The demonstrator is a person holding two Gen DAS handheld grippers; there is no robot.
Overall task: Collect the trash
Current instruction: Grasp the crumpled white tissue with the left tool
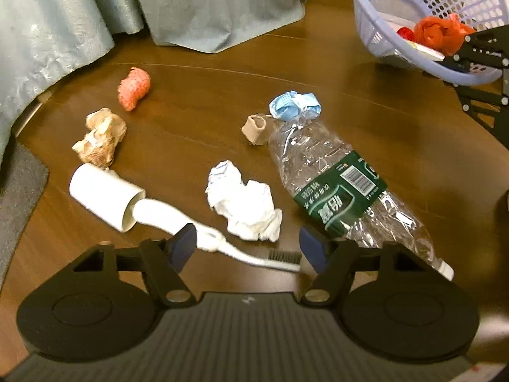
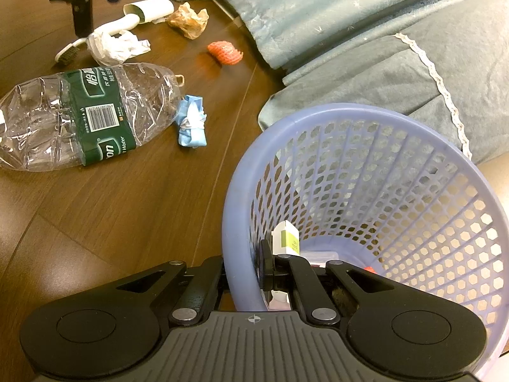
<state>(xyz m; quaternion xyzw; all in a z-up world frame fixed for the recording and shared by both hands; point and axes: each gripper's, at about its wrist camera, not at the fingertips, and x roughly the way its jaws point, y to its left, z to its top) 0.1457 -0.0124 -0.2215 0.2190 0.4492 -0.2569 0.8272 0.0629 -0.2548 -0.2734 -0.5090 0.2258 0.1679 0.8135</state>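
With the right gripper (image 2: 245,273) clamped on the lilac mesh basket's (image 2: 318,111) rim, we centre the left gripper's (image 1: 245,248) open fingers over the white toothbrush (image 1: 254,259) on the wooden floor (image 1: 197,95) before closing.

The crushed bottle (image 2: 79,114) ran off the left edge of the right wrist view, its cap end lost; from the left wrist, the tool's right arm covered part of its lower end. The basket (image 1: 423,60) was cut by the top and right edges there, and its contents (image 1: 435,33) showed only as a red wad over something flat. Inside the basket (image 2: 381,121), the right tool (image 2: 246,273) hid most of a small white carton (image 2: 286,237). The toothbrush's handle (image 1: 165,215) vanished inside the white tube (image 1: 105,195).
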